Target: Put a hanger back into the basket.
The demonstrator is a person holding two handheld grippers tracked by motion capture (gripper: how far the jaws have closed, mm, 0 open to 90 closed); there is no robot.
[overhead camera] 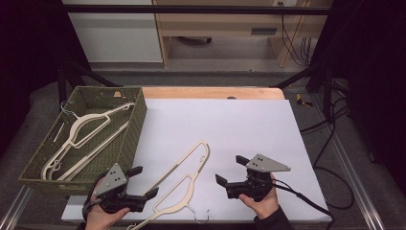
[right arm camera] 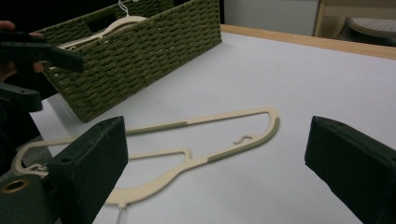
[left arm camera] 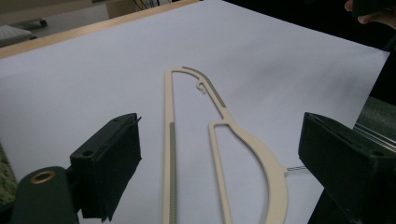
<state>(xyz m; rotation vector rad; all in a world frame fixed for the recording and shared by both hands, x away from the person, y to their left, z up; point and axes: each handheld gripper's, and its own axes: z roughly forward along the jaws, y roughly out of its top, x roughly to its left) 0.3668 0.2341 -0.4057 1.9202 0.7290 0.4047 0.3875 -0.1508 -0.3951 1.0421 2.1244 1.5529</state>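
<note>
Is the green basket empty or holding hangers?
Holding hangers: cream hangers lie inside the woven basket; another hanger lies outside.

My left hand-held gripper (left arm camera: 219,168) over the hanger (left arm camera: 219,140)

Its jaws stand wide apart, the cream hanger lying flat between them on the white tabletop (left arm camera: 84,84).

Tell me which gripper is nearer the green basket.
Left. The left gripper sits just below the basket's near corner; the right gripper is across the hanger, farther off.

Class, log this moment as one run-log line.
left gripper: open, beside hanger | right gripper: open, empty | hanger: flat on white sheet | basket: holds more hangers
</note>
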